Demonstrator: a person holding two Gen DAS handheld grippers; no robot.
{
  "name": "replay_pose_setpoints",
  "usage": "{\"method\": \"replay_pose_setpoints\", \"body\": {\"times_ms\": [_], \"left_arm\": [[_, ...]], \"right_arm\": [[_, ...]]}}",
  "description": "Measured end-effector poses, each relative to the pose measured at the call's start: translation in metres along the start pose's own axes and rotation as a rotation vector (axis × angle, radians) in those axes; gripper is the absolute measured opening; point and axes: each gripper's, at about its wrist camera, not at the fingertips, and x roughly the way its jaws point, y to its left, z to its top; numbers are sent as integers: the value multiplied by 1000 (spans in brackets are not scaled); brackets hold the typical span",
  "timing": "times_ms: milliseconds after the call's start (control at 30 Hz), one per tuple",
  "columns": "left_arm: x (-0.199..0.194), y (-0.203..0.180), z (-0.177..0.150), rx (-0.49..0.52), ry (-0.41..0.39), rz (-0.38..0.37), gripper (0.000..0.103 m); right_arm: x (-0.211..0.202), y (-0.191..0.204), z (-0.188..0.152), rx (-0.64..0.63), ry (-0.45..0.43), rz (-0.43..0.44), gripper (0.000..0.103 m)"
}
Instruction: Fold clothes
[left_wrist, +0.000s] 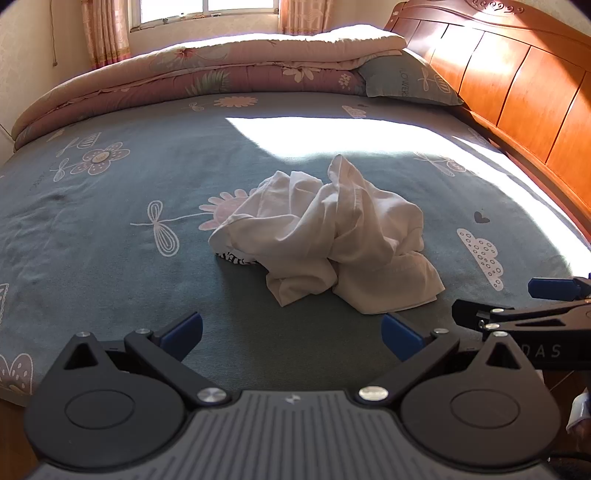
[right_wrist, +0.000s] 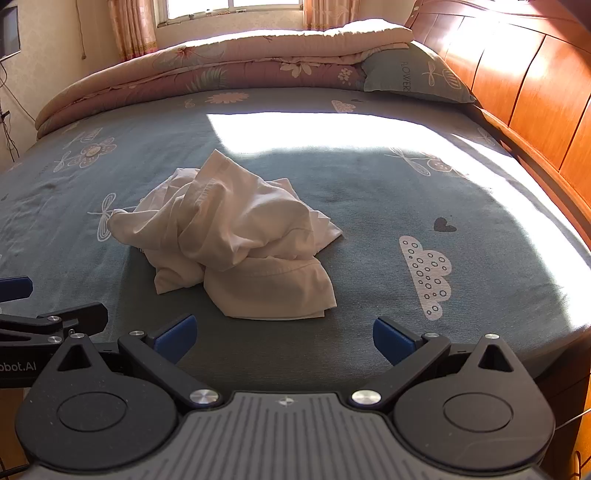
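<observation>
A crumpled white garment (left_wrist: 325, 236) lies in a heap on the blue patterned bed sheet (left_wrist: 110, 229), with a bit of black-and-white print showing under its left edge. My left gripper (left_wrist: 291, 334) is open near the bed's front edge, a little short of the heap, with nothing between its blue pads. In the right wrist view the same garment (right_wrist: 236, 240) lies ahead and to the left. My right gripper (right_wrist: 284, 334) is open too, just short of the heap's near corner. Each gripper shows at the other view's side edge.
A folded floral quilt (left_wrist: 207, 70) and a blue pillow (left_wrist: 402, 79) lie at the far side of the bed under a window. A wooden headboard (left_wrist: 517, 96) runs along the right. A bright sun patch (left_wrist: 332, 136) falls across the sheet beyond the garment.
</observation>
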Motion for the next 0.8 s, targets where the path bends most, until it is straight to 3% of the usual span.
{"method": "replay_pose_setpoints", "body": {"times_ms": [800], "left_arm": [[2, 0, -1, 1, 10, -1, 103]], "right_arm": [[1, 0, -1, -3, 8, -4, 103]]}}
